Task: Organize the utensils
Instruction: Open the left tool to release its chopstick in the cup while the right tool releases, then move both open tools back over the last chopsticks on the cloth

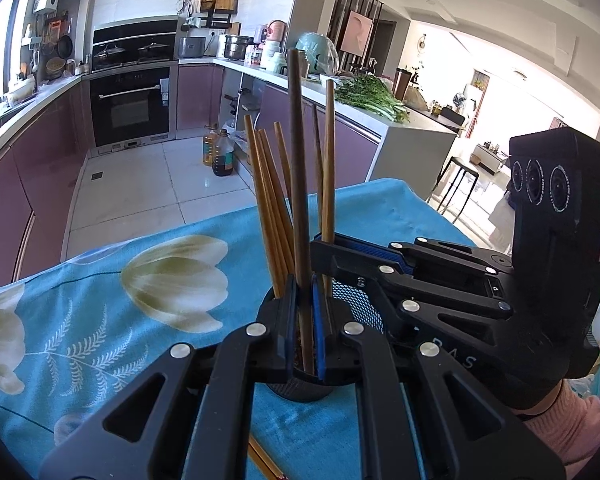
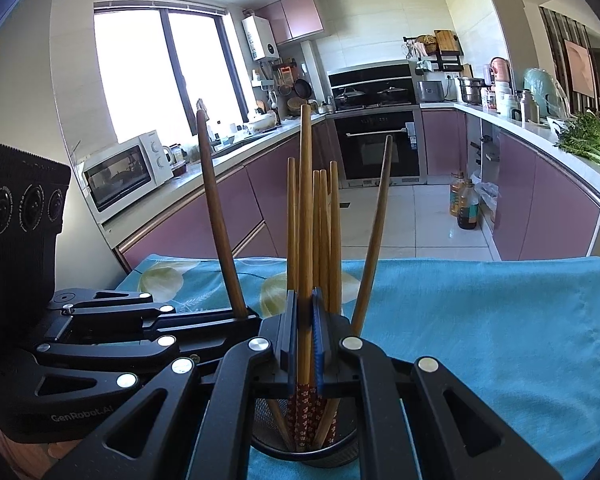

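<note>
A black mesh utensil cup [image 1: 364, 304] stands on the blue flowered tablecloth [image 1: 100, 304] and holds several wooden chopsticks [image 1: 268, 208]. My left gripper [image 1: 303, 320] is shut on a dark brown chopstick [image 1: 298, 168] that stands upright in the cup. My right gripper [image 2: 305, 332] is shut on a light wooden chopstick [image 2: 306, 200] with a red patterned end, also upright in the cup [image 2: 340, 452]. The right gripper [image 1: 324, 258] shows from the side in the left wrist view, the left gripper [image 2: 252, 316] in the right wrist view with its dark chopstick [image 2: 216, 208].
A loose pair of chopsticks [image 1: 264, 462] lies on the cloth under my left gripper. Beyond the table edge are the tiled floor, oil bottles [image 1: 220, 154], purple cabinets and an oven [image 1: 130, 106]. A microwave [image 2: 128, 170] sits on the left counter.
</note>
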Available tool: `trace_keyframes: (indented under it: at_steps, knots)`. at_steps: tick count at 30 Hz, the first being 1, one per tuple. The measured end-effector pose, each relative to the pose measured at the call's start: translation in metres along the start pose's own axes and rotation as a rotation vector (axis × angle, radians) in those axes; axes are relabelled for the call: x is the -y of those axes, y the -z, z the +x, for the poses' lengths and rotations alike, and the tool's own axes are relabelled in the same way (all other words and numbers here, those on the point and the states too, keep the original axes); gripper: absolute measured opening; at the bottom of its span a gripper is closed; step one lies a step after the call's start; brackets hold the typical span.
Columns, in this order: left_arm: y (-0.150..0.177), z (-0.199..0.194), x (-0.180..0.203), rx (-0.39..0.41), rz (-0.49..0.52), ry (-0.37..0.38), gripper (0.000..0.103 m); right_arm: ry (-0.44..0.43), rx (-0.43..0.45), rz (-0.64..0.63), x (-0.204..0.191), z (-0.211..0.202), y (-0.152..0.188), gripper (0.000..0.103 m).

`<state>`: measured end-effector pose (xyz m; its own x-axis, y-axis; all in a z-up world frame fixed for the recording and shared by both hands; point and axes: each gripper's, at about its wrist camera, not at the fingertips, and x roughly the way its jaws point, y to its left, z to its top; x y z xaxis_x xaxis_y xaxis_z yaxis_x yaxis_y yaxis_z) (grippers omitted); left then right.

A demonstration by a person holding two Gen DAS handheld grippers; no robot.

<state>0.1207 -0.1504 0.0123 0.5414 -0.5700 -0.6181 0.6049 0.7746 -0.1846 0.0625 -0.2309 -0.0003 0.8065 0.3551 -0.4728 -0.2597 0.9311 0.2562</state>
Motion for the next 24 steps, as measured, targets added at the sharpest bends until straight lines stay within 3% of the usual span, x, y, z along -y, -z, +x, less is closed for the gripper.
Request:
trace_keyframes:
  at_steps: [15,20,24]
  knots:
    - [0.015,-0.002,-0.008,0.010,-0.019,-0.006,0.009,0.003,0.012,0.007,0.000,-0.007,0.004,0.009]
    - [0.021,-0.018,-0.010,0.050,-0.028,-0.046,0.019,-0.004,0.017,0.008,0.000,-0.016,0.007,0.015]
    - [0.028,-0.033,-0.009,0.089,-0.021,-0.106,0.033,-0.021,0.019,-0.011,-0.004,-0.025,0.011,0.029]
